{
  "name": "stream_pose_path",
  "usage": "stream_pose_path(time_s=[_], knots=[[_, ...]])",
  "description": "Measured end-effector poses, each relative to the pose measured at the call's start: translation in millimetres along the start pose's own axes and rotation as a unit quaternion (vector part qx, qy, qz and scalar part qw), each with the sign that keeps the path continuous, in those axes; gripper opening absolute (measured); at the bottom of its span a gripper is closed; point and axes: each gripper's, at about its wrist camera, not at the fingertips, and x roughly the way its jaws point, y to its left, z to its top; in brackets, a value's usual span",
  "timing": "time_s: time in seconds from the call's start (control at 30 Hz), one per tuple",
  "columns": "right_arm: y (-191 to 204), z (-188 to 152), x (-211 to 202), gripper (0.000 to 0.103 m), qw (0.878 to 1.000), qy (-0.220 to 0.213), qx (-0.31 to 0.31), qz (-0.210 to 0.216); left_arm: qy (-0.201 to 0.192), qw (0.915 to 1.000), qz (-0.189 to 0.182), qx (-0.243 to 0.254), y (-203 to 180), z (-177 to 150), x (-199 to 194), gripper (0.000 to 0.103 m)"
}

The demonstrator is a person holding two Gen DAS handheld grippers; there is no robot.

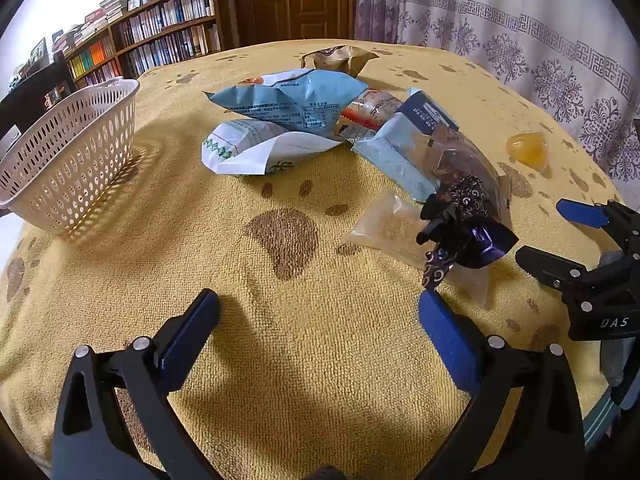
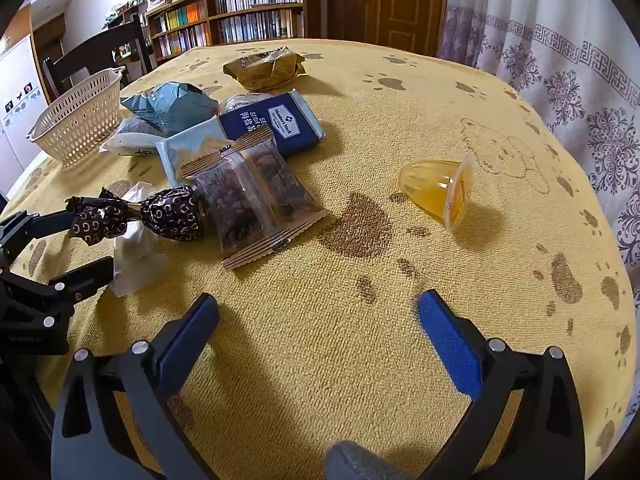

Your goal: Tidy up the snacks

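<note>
Blue pads on both tools, and both sets of fingers stand spread with nothing between them: your left gripper hovers over bare yellow towel cloth, your right gripper likewise. From the left gripper, the nearest snack is the dark foil-wrapped candy at about 1 o'clock, lying on a clear pouch of pale crumbs; judge it light, crinkly, slippery on the round body, so take it by a twisted end, or across the middle with a gentle close. Past it at 12 to 1 o'clock the pile: clear twin-pack of dark bits, navy biscuit pack, pale blue chip bag, white-green bag, brown bag farthest. Bags look puffy, soft, crushable; pinch a sealed edge, not the belly. Flat packs: grab a crimped end. From the right gripper, the yellow jelly cup lies tipped on its side at 1 o'clock, well apart from the pile; likely heavier, smooth, rolls, so squeeze across the cup wall near the lid rim. White perforated basket sits at 10 o'clock from the left gripper, nothing visible inside, probable drop spot.
</note>
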Motion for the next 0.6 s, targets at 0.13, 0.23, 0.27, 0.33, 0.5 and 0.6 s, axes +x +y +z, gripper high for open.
stream_pose_path(time_s=[0.13,0.23,0.27,0.33,0.5,0.6], knots=[[-0.1,-0.1,-0.1,0.098,1.0,0.0,0.0,0.0,0.0,1.0,0.0,0.0,0.1,0.0,-0.2,0.101],[0.3,-0.2,-0.3,0.098,1.0,0.0,0.0,0.0,0.001,1.0,0.001,0.001,-0.1,0.3,0.0,0.101],[0.4,-0.2,-0.4,0.098,1.0,0.0,0.0,0.0,0.001,1.0,0.001,0.001,-0.1,0.3,0.0,0.101],[0.0,0.0,0.1,0.098,1.0,0.0,0.0,0.0,0.001,1.0,0.001,0.001,-0.1,0.3,0.0,0.101],[1.6,0.1,0.1,0.098,1.0,0.0,0.0,0.0,0.001,1.0,0.001,0.0,1.6,-0.6,0.6,0.101],[1.4,0.5,-0.1,0.098,1.0,0.001,0.001,0.001,0.002,1.0,0.003,0.001,0.8,-0.3,1.3,0.101]])
